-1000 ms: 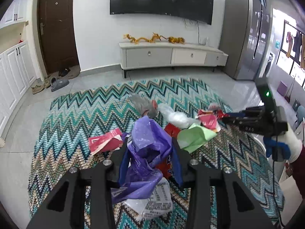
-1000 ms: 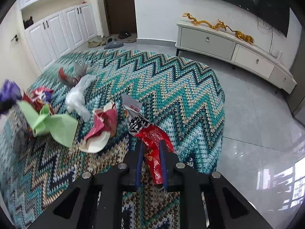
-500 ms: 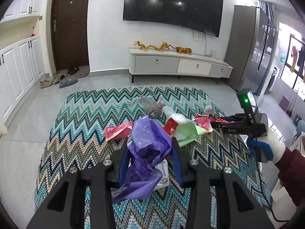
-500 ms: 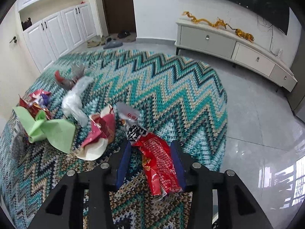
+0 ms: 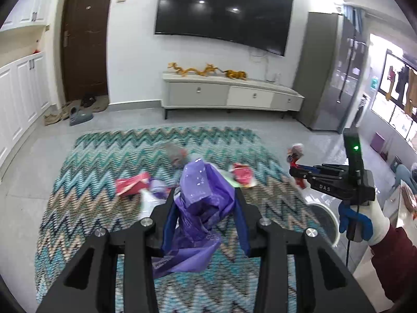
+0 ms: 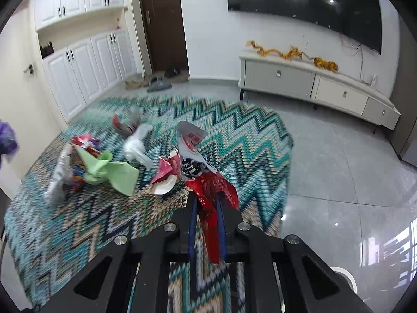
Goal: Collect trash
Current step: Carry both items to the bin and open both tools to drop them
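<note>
Left gripper (image 5: 206,208) has the purple bag (image 5: 200,200) pinched between its fingers, lifted over the zigzag rug (image 5: 91,156). I read this as mid-collection, both loads picked. On the rug: green paper (image 6: 109,169), white plastic (image 6: 136,146), pink wrapper (image 6: 166,172). Right gripper (image 6: 206,208) clamped tight on the red snack wrapper (image 6: 211,190). Next: carry both to the white bin rim (image 5: 325,208), I think, and drop
</note>
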A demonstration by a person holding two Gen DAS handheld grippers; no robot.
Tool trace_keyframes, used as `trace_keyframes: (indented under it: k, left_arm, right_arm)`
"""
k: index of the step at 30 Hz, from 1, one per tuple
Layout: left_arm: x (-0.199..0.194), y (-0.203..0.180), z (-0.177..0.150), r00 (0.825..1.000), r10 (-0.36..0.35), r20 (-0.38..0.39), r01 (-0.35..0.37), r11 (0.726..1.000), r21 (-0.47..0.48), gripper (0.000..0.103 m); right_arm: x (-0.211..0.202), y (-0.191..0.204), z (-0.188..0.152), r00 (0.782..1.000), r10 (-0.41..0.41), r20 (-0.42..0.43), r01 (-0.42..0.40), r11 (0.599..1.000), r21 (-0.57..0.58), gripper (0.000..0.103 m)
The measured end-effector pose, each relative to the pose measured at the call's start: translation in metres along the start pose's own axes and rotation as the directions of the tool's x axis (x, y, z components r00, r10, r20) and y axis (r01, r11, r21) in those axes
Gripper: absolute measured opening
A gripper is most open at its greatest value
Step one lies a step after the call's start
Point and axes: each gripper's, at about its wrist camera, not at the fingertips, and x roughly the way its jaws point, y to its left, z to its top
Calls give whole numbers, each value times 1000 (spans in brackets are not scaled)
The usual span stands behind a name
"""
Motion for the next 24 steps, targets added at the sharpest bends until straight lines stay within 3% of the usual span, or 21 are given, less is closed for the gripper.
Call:
trace_keyframes:
  k: [5, 13, 17, 24]
  left_arm:
    - [14, -46, 9, 997, -77, -11, 77, 996, 47, 37]
    - [65, -151, 24, 971, -221, -87, 233, 960, 154, 37]
    - [99, -214, 23, 947, -284, -149, 311, 928, 205, 37]
    - [164, -318, 15, 894, -356, -273, 423, 873, 245, 40]
  right_arm:
    - [-49, -25, -13, 997, 24, 75, -28, 998, 56, 10]
    - [-115, -89, -59, 990, -57, 133, 33, 984, 173, 10]
    - [-129, -128, -90, 988, -119, 96, 91, 964, 251, 10]
    - [-118, -205, -159, 980, -188, -59, 195, 889, 414, 11]
